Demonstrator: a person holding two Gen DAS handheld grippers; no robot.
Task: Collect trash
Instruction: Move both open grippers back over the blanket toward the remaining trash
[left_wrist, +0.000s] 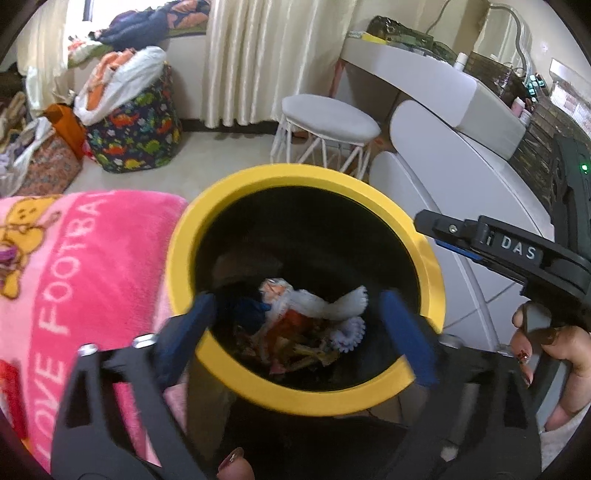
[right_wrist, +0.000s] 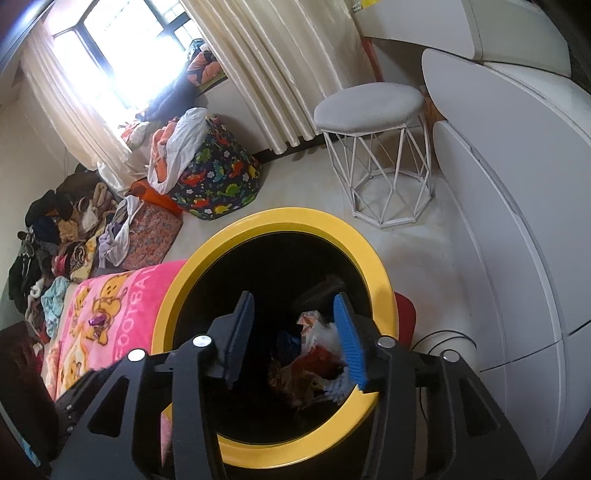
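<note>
A black bin with a yellow rim (left_wrist: 295, 177) (right_wrist: 295, 218) stands by the bed. Crumpled wrappers and white paper (left_wrist: 303, 325) (right_wrist: 314, 354) lie at its bottom. My left gripper (left_wrist: 297, 301) hangs over the bin's mouth, open wide, its blue pads blurred and nothing between them. My right gripper (right_wrist: 293, 301) is also above the bin, open, with only the trash far below showing through the gap. In the left wrist view the right gripper (left_wrist: 428, 227) reaches in from the right over the rim, held by a hand (left_wrist: 554, 350). A small purple wrapper (right_wrist: 96, 321) lies on the blanket.
A pink blanket (left_wrist: 74, 266) (right_wrist: 110, 306) touches the bin's left side. A white wire stool (left_wrist: 328, 118) (right_wrist: 373, 107) and rounded white furniture (right_wrist: 517, 221) stand behind and to the right. A dinosaur-print bag (right_wrist: 218, 177) and piles of clothes (right_wrist: 74, 236) fill the floor at the left.
</note>
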